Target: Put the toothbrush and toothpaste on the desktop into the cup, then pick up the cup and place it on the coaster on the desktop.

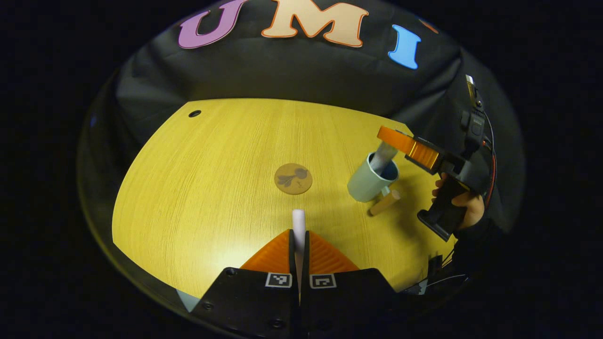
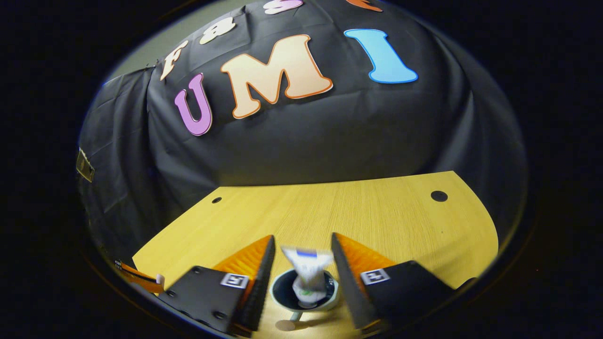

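1. the left tool (image 1: 299, 245) has its fingers pressed on the toothbrush (image 1: 298, 223), whose white end pokes forward past the tips. it hangs over the near middle of the counter (image 1: 212, 188), well apart from the cup (image 1: 372, 181).

2. the right tool (image 2: 303, 263) is spread wide, straddling the toothpaste (image 2: 308, 273), which stands in the cup (image 2: 304, 294) directly below. the tube looks blurred, so i judge it is just let go or dropping. in the left gripper view that tool (image 1: 403, 143) sits at the cup's far right side with the tube (image 1: 382, 157) leaning out of the mouth.

3. risk: the tube leans on the rim and stands tall. if the right tool pulls off sideways, a finger could catch it and tip the cup.

4. risk: the cup has a wooden handle (image 1: 385, 202) lying toward the near right. a nudge on it would spin or slide the cup.

5. risk: the toothbrush is held near one end by a thin pinch. swinging right toward the cup, it could twist in the grip, hit the rim or the tube and miss the mouth.

6. risk: both tools meet over one small cup. if the right one lingers, they could clash.

7. the coaster (image 1: 293, 178) lies mid-counter, left of the cup, bare. with two tall things inside, the cup will be top-heavy on the way there; a tilted lift may spill them.
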`<state>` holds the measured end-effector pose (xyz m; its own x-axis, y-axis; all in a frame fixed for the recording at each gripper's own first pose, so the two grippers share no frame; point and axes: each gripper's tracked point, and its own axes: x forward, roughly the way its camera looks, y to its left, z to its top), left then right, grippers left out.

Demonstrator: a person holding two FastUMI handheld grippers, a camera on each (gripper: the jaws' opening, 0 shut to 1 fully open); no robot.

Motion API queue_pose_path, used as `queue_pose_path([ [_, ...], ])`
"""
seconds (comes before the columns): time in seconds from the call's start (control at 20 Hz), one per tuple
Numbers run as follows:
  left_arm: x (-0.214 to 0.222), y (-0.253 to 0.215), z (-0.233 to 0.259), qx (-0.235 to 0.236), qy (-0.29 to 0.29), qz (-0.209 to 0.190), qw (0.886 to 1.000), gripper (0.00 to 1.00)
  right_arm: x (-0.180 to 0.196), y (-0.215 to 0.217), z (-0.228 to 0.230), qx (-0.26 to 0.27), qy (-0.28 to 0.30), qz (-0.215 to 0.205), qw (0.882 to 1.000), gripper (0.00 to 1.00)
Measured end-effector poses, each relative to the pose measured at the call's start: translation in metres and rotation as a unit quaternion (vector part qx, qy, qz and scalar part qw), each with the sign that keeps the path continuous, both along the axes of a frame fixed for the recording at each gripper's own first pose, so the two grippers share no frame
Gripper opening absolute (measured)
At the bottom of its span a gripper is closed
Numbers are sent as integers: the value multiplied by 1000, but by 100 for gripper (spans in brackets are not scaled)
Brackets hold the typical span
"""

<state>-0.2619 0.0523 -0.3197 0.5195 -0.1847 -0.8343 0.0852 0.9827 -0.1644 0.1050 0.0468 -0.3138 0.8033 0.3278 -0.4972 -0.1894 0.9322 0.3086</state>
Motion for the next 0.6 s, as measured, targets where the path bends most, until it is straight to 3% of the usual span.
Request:
queue_pose_path([
  [0.1,20,-10,-8,-7,-7,-6,1000,0,-5,-9,8,2,-6,-9,1000,98],
  [0.6,146,3,8,-50,-95,-45,993,0,-63,-78,24,9,17,-63,998,96],
])
